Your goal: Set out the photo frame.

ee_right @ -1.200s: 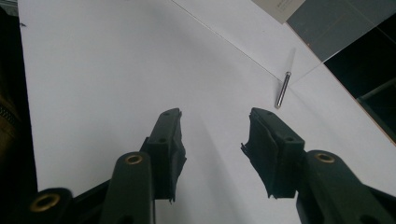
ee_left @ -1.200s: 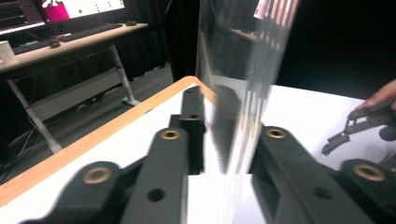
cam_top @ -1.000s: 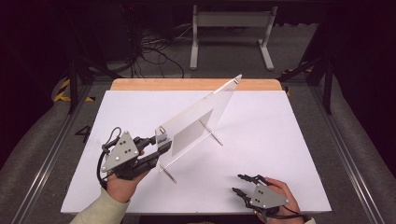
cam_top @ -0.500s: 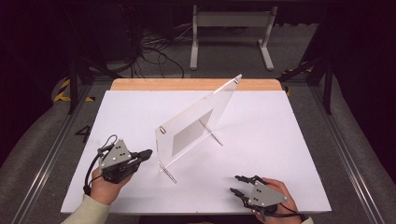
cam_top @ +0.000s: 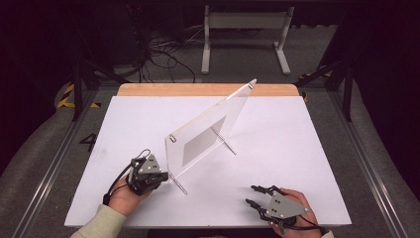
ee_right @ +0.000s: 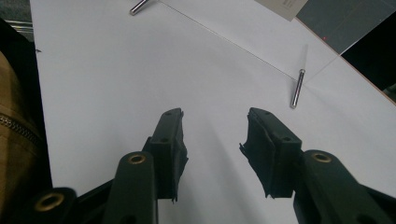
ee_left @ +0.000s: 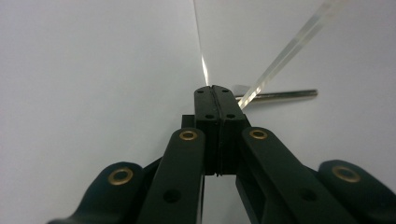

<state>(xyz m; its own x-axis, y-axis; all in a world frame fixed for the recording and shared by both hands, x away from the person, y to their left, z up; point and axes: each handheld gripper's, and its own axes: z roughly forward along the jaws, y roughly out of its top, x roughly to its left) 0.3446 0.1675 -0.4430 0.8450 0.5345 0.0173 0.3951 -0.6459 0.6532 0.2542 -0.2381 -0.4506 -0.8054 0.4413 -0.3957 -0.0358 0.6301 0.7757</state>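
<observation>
White table (cam_top: 124, 124) takes up most of the high view. A clear acrylic frame (cam_top: 208, 131) stands upright on it near the middle, running diagonally, with a grey sheet (cam_top: 200, 143) inside and two metal rod feet; near foot (cam_top: 179, 184), far foot (cam_top: 225, 142).

Left gripper (cam_top: 161, 174) sits just beside the frame's near lower corner, by the near foot. In the left gripper view its jaws are pressed together with nothing between them (ee_left: 215, 105); the acrylic edge (ee_left: 285, 49) rises just to the side. Whether the tips touch the frame is hard to say, probably not.

Right gripper (cam_top: 253, 194) lies well apart from the frame, toward the person's edge of the table, with a hand (cam_top: 292, 203) around it. Its jaws are spread wide and empty (ee_right: 215, 128).

Risk: the frame rests only on thin rods, so a nudge from the left gripper at that corner could tip or slide it.

Versus a second ago: the left gripper was up against the frame's near end; it has since pulled back toward the person and come in low by the corner. Frame and right gripper look unchanged.
</observation>
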